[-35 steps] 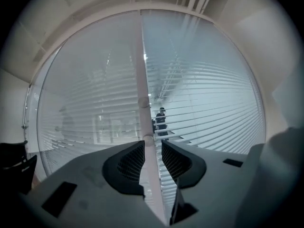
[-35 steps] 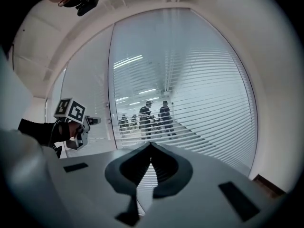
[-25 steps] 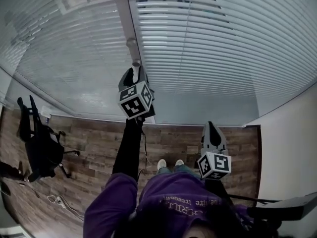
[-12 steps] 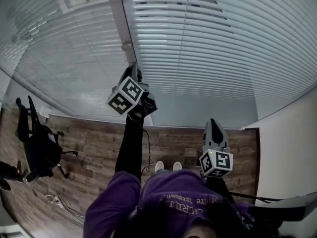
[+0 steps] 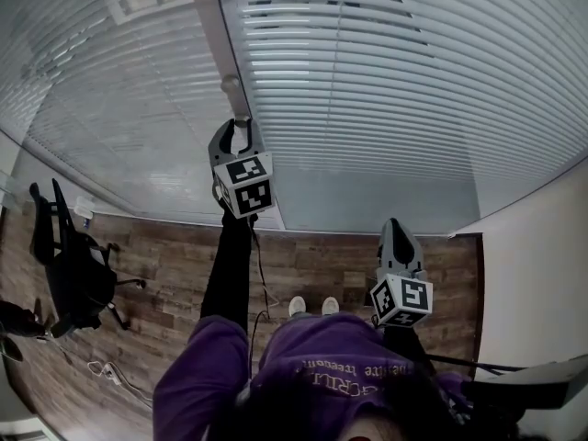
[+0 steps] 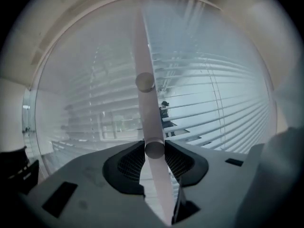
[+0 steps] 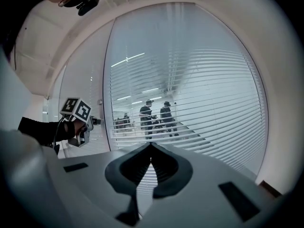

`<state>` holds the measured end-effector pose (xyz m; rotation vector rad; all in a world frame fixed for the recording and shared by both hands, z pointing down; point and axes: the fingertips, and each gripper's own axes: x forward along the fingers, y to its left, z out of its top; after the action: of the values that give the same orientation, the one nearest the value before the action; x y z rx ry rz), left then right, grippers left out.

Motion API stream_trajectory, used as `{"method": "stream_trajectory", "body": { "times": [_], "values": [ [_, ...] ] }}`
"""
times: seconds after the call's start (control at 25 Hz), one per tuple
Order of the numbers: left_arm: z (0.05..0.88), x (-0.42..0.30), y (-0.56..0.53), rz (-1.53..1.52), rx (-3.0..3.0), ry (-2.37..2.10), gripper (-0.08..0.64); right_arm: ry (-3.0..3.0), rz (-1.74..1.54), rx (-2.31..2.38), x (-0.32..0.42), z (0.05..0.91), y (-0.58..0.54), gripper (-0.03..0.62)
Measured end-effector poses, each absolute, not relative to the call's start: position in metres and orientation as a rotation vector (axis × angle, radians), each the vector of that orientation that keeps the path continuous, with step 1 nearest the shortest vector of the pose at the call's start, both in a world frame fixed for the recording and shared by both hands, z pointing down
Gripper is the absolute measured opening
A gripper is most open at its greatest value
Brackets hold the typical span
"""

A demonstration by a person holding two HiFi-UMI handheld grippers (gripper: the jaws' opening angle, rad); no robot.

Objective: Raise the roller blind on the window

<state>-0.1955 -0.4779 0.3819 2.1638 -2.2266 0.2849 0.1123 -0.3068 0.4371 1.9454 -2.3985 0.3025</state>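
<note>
A slatted white blind (image 5: 386,81) covers the right window pane, and a second blind (image 5: 92,90) covers the left one. Its pale control wand (image 5: 234,99) hangs in front of the frame post (image 5: 213,26) between them. My left gripper (image 5: 237,129) is raised to the wand and shut on its lower end. In the left gripper view, the wand's round end (image 6: 154,149) sits pinched between the two dark pads of the left gripper (image 6: 154,152). My right gripper (image 5: 395,232) hangs lower, at waist height, away from the window. The right gripper (image 7: 150,146) has its tips together and holds nothing.
A black office chair (image 5: 69,265) stands on the wood floor (image 5: 165,265) at the left, with loose cables (image 5: 110,375) near it. A white wall (image 5: 542,274) closes in the right side. People show beyond or reflected in the glass (image 7: 156,113).
My left gripper twisted and shifted up and left, and its jaws now hold the wand's lower end. The right gripper stayed almost still.
</note>
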Motion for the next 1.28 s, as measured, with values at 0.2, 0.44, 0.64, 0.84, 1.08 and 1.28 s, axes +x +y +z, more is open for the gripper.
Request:
{"method": "stream_trajectory", "body": {
  "times": [0.2, 0.44, 0.64, 0.84, 1.08, 1.28],
  "values": [
    [0.381, -0.192, -0.482, 0.45, 2.184, -2.274, 0.129, -2.39, 0.321, 1.957, 0.113, 0.436, -0.305, -0.002],
    [0.378, -0.196, -0.48, 0.204, 2.138, -2.119, 0.126, -2.384, 0.328, 1.973, 0.117, 0.436, -0.305, -0.002],
    [0.378, -0.201, -0.481, -0.138, 2.016, -1.92, 0.124, -2.4, 0.314, 1.954, 0.112, 0.432, -0.307, -0.002],
    [0.379, -0.203, -0.482, -0.14, 2.01, -1.929, 0.124, -2.398, 0.328, 1.955, 0.111, 0.435, -0.305, -0.002],
    [0.381, -0.195, -0.483, 0.44, 2.2, -2.263, 0.124, -2.392, 0.323, 1.962, 0.113, 0.436, -0.303, -0.002],
    [0.382, -0.187, -0.483, 1.136, 2.271, -2.494, 0.124, -2.393, 0.313, 1.966, 0.114, 0.437, -0.304, -0.002]
  ]
}}
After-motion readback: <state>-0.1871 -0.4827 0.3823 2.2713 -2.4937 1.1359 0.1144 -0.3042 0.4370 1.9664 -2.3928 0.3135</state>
